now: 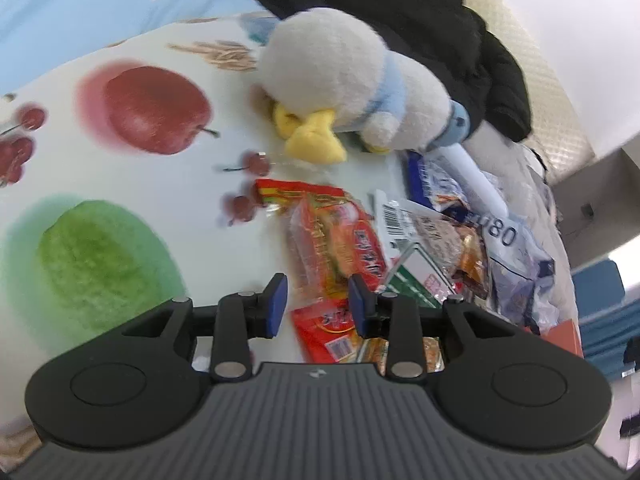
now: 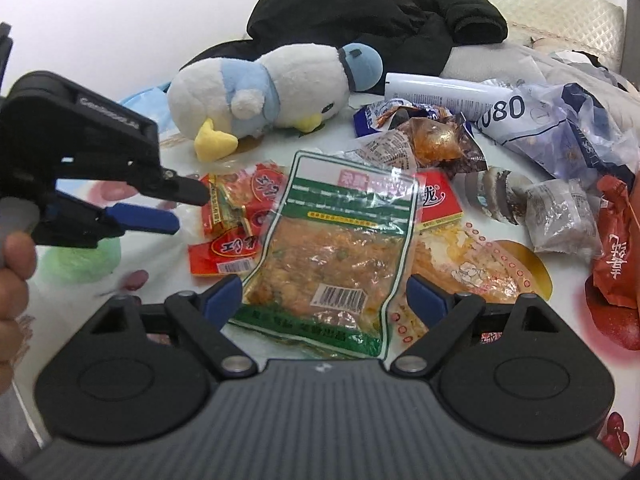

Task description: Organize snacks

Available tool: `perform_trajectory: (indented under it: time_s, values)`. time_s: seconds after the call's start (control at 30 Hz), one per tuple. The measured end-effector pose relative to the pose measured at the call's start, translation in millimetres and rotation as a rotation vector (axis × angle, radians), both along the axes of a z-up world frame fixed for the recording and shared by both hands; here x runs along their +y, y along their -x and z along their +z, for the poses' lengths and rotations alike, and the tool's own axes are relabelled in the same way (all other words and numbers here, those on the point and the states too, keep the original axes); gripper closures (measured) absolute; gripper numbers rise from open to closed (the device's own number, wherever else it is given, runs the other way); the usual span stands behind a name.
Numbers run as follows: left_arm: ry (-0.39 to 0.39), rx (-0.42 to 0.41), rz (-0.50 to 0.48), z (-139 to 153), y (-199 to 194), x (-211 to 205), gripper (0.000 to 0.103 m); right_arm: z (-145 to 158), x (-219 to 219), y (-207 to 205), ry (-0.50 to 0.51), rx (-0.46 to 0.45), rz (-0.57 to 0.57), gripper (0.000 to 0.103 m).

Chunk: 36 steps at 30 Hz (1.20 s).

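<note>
Between my right gripper (image 2: 324,294) and its camera lies the biggest snack of the pile — a clear pouch with green borders (image 2: 328,248), flat on the counter (image 1: 224,128), its barcode end toward me. That gripper stands wide, one blue pad on each side of the pouch's near end, neither pressing it, nothing held. The pouch's long axis runs straight away from me, along the fingers, so I judge a short push forward and a squeeze across its width would take it; the right hand is clearly the nearer one.

Behind it rests a plush duck (image 2: 276,92) on its side, fuzzy white with a yellow beak, and a black jacket (image 2: 372,12) bunched beyond that. To the right, crinkled bluish bags, foil-wrapped pieces and a white tube lie heaped.

My left gripper (image 1: 318,304) is narrowed, and I cannot tell whether its pads pinch anything — a glossy red packet (image 1: 340,248) shows between and below them, overlapping other red wrappers. From the right view the left gripper (image 2: 192,206) hovers at that red packet's (image 2: 236,220) edge.

The cloth is smooth, printed with an apple and cherries.
</note>
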<state>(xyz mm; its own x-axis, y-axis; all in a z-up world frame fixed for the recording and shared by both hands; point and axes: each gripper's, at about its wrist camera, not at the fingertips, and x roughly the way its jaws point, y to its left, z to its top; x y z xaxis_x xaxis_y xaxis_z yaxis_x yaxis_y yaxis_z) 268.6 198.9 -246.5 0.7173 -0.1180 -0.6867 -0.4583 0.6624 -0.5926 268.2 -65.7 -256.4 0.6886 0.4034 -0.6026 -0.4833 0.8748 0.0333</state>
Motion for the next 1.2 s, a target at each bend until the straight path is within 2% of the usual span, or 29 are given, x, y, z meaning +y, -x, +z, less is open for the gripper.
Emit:
perform_trajectory:
  time_s: [0.1, 0.17, 0.33, 0.43, 0.5, 0.63, 0.7, 0.9, 1.0, 1.1, 1.2]
  values:
    - [0.057, 0.027, 0.014, -8.0, 0.0, 4.8, 0.060, -2.1, 2.9, -0.6, 0.018, 0.000, -0.003, 0.012]
    - [0.116, 0.008, 0.020, -12.8, -0.1, 7.3, 0.058, -4.2, 5.4, -0.1, 0.030, 0.000, -0.008, 0.012]
    - [0.116, -0.012, 0.025, -15.7, -7.8, 6.7, 0.059, -10.3, 7.8, 1.2, 0.044, -0.017, 0.011, 0.010]
    - [0.087, -0.009, 0.021, -15.6, -12.8, 5.1, 0.069, -12.2, 10.3, 0.8, 0.053, -0.012, 0.007, 0.010]
    - [0.080, 0.007, 0.029, -17.1, -14.5, 5.1, 0.085, -12.7, 12.6, 1.3, 0.064, -0.010, 0.004, 0.010]
    - [0.068, -0.006, 0.020, -14.3, -15.4, 3.5, 0.094, -11.6, 14.3, 3.9, 0.076, -0.015, 0.014, 0.015]
    - [0.079, -0.016, 0.020, -13.7, -14.7, 3.7, 0.099, -10.4, 15.5, 6.3, 0.085, -0.020, 0.021, 0.023]
    - [0.093, -0.043, 0.004, -6.0, -7.5, -1.7, 0.102, -3.2, 15.0, 13.0, 0.089, -0.018, 0.022, 0.036]
    - [0.123, -0.045, 0.005, -1.2, 2.5, -5.9, 0.102, 0.9, 12.6, 17.7, 0.099, -0.021, 0.022, 0.037]
    - [0.097, -0.057, -0.001, 7.5, 14.1, -15.0, 0.102, 8.1, 1.8, 24.6, 0.074, -0.002, 0.013, 0.037]
    - [0.110, -0.071, 0.007, 13.1, 29.9, -22.5, 0.102, 17.2, -12.1, 35.0, 0.047, 0.006, 0.006, 0.037]
